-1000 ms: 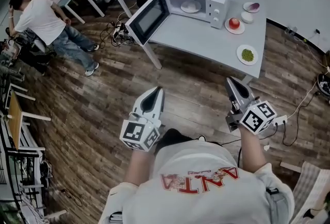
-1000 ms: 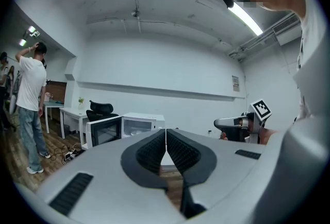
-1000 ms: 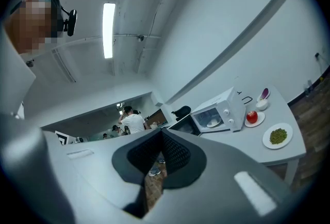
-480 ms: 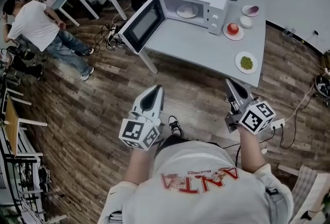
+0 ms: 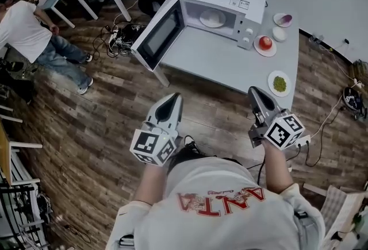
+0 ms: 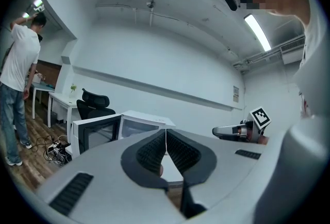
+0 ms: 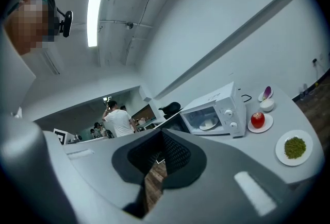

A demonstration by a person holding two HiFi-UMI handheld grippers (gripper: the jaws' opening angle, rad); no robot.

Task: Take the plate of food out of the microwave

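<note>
The white microwave (image 5: 223,3) stands on the grey table (image 5: 221,62) with its door (image 5: 157,35) swung open to the left. Inside it lies a white plate of pale food (image 5: 212,18); the right gripper view shows the same plate (image 7: 208,124). Both grippers are held level over the wooden floor, short of the table's near edge. My left gripper (image 5: 172,98) is shut with nothing in it, its pads meeting in the left gripper view (image 6: 165,133). My right gripper (image 5: 255,91) is also shut and empty (image 7: 162,134).
Right of the microwave sit a plate with a red apple (image 5: 265,43), a small white bowl (image 5: 279,34), a purple-filled dish (image 5: 283,19) and a plate of green food (image 5: 279,83). A person (image 5: 26,30) stands far left. Cables (image 5: 121,39) lie by the table leg.
Both grippers have moved across the floor toward the table, so the microwave and table now sit nearer them. The person at left has slid toward the picture's edge.
</note>
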